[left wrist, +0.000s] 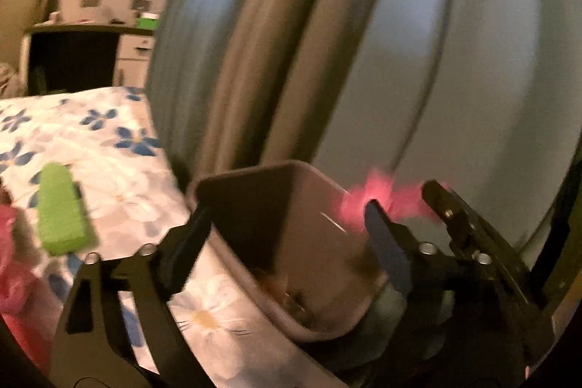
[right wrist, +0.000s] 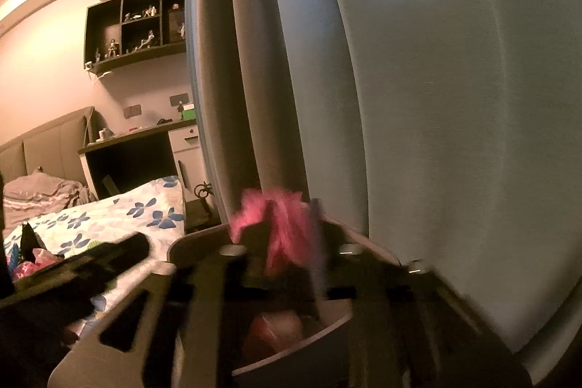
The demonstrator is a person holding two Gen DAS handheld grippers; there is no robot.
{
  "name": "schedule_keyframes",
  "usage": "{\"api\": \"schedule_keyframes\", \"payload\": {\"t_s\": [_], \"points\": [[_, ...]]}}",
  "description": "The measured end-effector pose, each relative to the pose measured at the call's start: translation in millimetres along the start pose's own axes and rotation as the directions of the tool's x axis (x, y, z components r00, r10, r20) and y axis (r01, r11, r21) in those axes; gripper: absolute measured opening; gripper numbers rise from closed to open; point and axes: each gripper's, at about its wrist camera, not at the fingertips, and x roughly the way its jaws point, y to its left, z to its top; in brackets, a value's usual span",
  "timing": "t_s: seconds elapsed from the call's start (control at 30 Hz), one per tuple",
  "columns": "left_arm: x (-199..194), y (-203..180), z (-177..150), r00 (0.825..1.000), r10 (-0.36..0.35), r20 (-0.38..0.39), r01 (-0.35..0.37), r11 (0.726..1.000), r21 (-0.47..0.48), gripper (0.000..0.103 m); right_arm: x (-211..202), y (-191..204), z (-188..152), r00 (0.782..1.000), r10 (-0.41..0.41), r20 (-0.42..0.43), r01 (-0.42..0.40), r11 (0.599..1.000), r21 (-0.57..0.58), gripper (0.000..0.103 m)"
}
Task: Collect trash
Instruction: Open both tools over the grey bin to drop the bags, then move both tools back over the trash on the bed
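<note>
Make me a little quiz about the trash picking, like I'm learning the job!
1. True or false: the right gripper holds a pink scrap between its fingers.
2. What colour is the item lying on the flowered bedspread? A green, B yellow, C black.
3. Fill in: the pink scrap is held right by the open ___.

Key: 1 true. 2 A. 3 bin.
</note>
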Motion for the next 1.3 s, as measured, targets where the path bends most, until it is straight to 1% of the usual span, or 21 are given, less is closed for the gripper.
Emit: {"api": "schedule_keyframes", "payload": {"t_s": [0.1,0.17,0.23,0.27,0.33,0.43,0.57,0.7,0.77,0.8,0.9,1.0,1.07,1.2,1.27,1.3], "points": [[-16,9,3,0.998,0.054,0.025,-0.053,0.998,-0.035,0.094,-1,2,1,1.0,0.0,0.007,0.0,1.0,-0.007,0.033],[-24,12,4,0.995,0.094,0.031,-0.093,0.995,-0.034,0.095,-3,2,3,1.0,0.004,0.013,-0.004,1.0,-0.004,0.038],[-34,12,5,0.991,0.128,0.041,-0.126,0.992,-0.03,0.095,-8,3,3,1.0,0.01,0.024,-0.009,1.0,-0.001,0.052],[-40,13,5,0.989,0.14,0.05,-0.139,0.99,-0.028,0.095,-12,5,4,0.999,0.014,0.034,-0.013,1.0,-0.002,0.055],[-52,13,7,0.984,0.163,0.074,-0.162,0.987,-0.023,0.095,-20,8,4,0.998,0.02,0.053,-0.02,1.0,-0.007,0.071],[-68,14,9,0.975,0.196,0.101,-0.195,0.981,-0.018,0.095,-31,15,3,0.996,0.037,0.076,-0.036,0.999,-0.016,0.083],[-86,21,11,0.963,0.242,0.117,-0.242,0.97,-0.019,0.096,-41,22,2,0.995,0.059,0.082,-0.057,0.998,-0.022,0.087],[-106,34,11,0.952,0.28,0.127,-0.277,0.96,-0.035,0.096,-49,30,0,0.993,0.092,0.079,-0.091,0.996,-0.014,0.088],[-117,40,11,0.943,0.306,0.133,-0.303,0.952,-0.041,0.096,-52,35,-1,0.991,0.12,0.063,-0.119,0.993,-0.009,0.088],[-122,43,10,0.937,0.323,0.136,-0.321,0.946,-0.039,0.096,-53,39,-1,0.99,0.128,0.06,-0.127,0.992,-0.01,0.088],[-141,60,7,0.911,0.384,0.151,-0.381,0.923,-0.051,0.096,-60,49,-3,0.987,0.149,0.053,-0.148,0.989,-0.019,0.088],[-156,78,3,0.89,0.429,0.155,-0.423,0.903,-0.07,0.096,-65,60,-5,0.983,0.18,0.04,-0.179,0.984,-0.023,0.088],[-168,92,0,0.866,0.474,0.159,-0.468,0.88,-0.08,0.096,-69,72,-9,0.979,0.201,0.033,-0.2,0.979,-0.037,0.088],[-193,121,-8,0.825,0.542,0.158,-0.532,0.841,-0.103,0.096,-74,98,-16,0.969,0.245,0.014,-0.244,0.967,-0.072,0.088],[-205,132,-12,0.812,0.562,0.158,-0.551,0.827,-0.113,0.096,-75,109,-21,0.962,0.272,-0.001,-0.271,0.959,-0.081,0.088],[-210,136,-12,0.808,0.568,0.157,-0.556,0.823,-0.118,0.095,-75,114,-23,0.959,0.283,-0.007,-0.283,0.956,-0.081,0.088]]}}
